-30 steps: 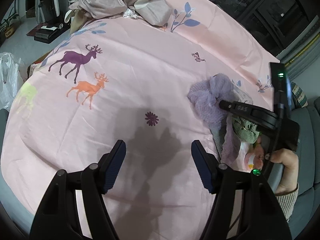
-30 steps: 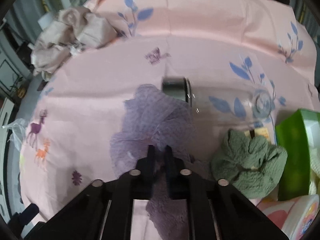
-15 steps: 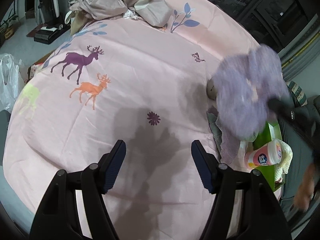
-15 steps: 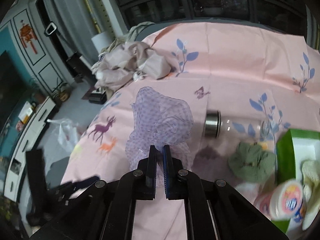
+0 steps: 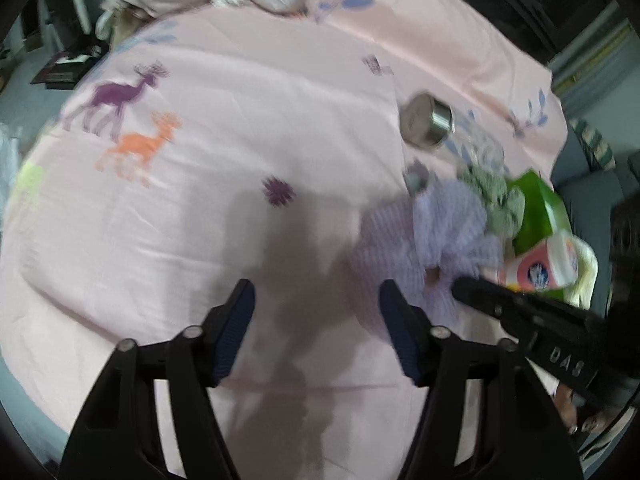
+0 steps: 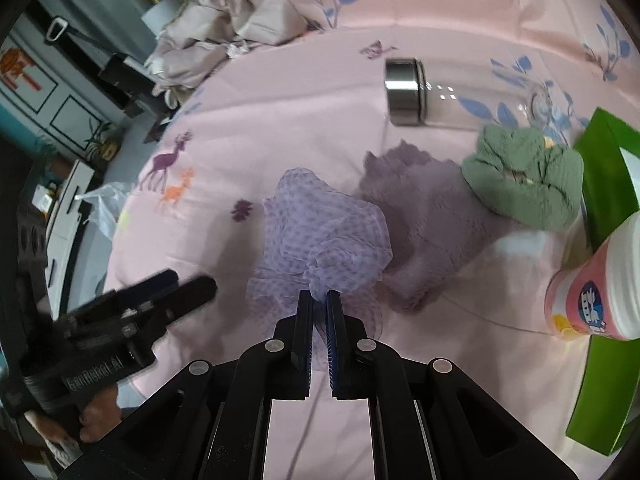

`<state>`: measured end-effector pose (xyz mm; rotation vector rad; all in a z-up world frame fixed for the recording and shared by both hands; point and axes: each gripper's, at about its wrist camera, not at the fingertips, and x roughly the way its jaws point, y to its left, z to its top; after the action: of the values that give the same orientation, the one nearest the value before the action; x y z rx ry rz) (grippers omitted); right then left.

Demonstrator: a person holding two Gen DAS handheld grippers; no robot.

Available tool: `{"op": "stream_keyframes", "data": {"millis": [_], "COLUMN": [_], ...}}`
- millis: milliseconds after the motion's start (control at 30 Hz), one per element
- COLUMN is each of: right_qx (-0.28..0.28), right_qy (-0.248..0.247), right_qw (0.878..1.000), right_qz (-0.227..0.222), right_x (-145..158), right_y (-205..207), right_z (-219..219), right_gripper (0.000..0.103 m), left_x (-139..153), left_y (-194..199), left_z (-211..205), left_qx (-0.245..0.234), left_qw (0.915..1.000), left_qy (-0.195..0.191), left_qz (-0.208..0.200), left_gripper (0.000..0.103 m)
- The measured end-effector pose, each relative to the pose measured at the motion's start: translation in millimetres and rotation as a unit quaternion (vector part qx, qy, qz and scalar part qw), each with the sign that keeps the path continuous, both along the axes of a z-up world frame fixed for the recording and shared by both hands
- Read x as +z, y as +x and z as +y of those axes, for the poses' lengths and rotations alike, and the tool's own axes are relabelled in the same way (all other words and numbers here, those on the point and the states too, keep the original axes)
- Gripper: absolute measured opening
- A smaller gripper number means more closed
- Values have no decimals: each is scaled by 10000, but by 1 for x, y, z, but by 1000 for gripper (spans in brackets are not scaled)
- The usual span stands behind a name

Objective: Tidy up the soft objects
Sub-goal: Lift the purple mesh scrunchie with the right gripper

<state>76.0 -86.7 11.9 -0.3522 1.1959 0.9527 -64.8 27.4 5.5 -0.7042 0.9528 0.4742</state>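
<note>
Jaws: right gripper (image 6: 319, 300) pinched tight on a lilac mesh scrunchie (image 6: 320, 236), the fabric bunched between the blue pads; left gripper (image 5: 316, 312) spread wide, nothing between its fingers.

Right wrist view — scrunchie sits centre frame, just above the fingertips, ruffles fanning up and to both sides over the pink printed sheet (image 6: 280, 112). It is a rounded, crumpled bunch with no clear long axis; the gathered knot points down into the pads. Whether it touches the sheet cannot be told.

Around it: a mauve knitted cloth (image 6: 432, 216) lies flat just right of the scrunchie, partly behind it. A green scrunchie (image 6: 528, 184) rests at that cloth's upper right edge, against a green box (image 6: 608, 184) at the right border. A pink and white tub (image 6: 596, 284) stands lower right, in front of the box. A clear bottle with a steel cap (image 6: 404, 90) lies on its side in the upper centre, cap to the left. Crumpled beige fabric (image 6: 232, 24) is heaped upper left. The left gripper enters from the lower left, near the scrunchie but apart.

Left wrist view is motion-blurred — the open fingers hang over bare sheet, scrunchie at right centre.
</note>
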Motion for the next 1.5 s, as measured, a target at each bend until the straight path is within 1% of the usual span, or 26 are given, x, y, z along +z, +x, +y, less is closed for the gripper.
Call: {"op": "stream_keyframes", "data": {"millis": [67,200,233,333,367,400,433,500,667,767,833,867,933,1067,1200,1300,1400,1500], "right_qx": [-53,-222,-231,-245,-246,-261,-278,-277,-283,-303,-281,-277,-260,-216,-115,-91,-70,-75], "right_qy": [-20,-63,-69,-87,-81,-85,-85,-62,-44,32,101,114,155,321,407,566,800,988], "right_qw": [10000,9996,9995,9991,9990,9989,9987,9981,9964,9948,9944,9946,9950,9953,9973,9977,9966,9951], "right_qz": [44,179,207,323,354,381,417,556,800,969,1010,997,948,889,593,353,157,-69], "right_x": [-4,-13,-16,-23,-25,-27,-29,-34,-46,-53,-53,-52,-47,-34,-15,4,25,46], "right_y": [3,10,11,13,13,14,15,17,18,21,21,20,19,15,6,1,-2,-3], "right_z": [-1,-4,-4,-4,-3,-3,-3,-2,1,1,1,1,-1,-2,-3,-7,-13,-24], "right_gripper": [7,7,7,7,7,7,7,7,7,7,7,7,7,7,7,7,7,7], "left_x": [-14,-30,-33,-35,-35,-35,-36,-36,-40,-39,-38,-37,-33,-15,0,16,36,55], "left_y": [8,24,27,34,35,36,37,39,44,47,49,49,49,46,41,39,38,40], "left_z": [-6,-18,-22,-29,-30,-31,-31,-29,-35,-37,-38,-37,-37,-47,-55,-60,-67,-77], "left_qx": [-158,-518,-575,-672,-703,-716,-717,-735,-806,-817,-794,-769,-722,-789,-811,-792,-806,-858], "left_qw": [9996,9977,9974,9969,9967,9967,9969,9970,9965,9960,9962,9966,9971,9945,9921,9900,9859,9819], "left_qy": [-137,-282,-267,-27,33,61,55,44,204,345,338,278,251,662,906,1070,1313,1469], "left_qz": [168,323,344,405,407,379,332,257,129,142,102,31,-61,-193,-296,-470,-657,-838], "left_gripper": [55,48,48,45,43,38,36,28,21,18,15,12,11,10,10,9,9,9]}}
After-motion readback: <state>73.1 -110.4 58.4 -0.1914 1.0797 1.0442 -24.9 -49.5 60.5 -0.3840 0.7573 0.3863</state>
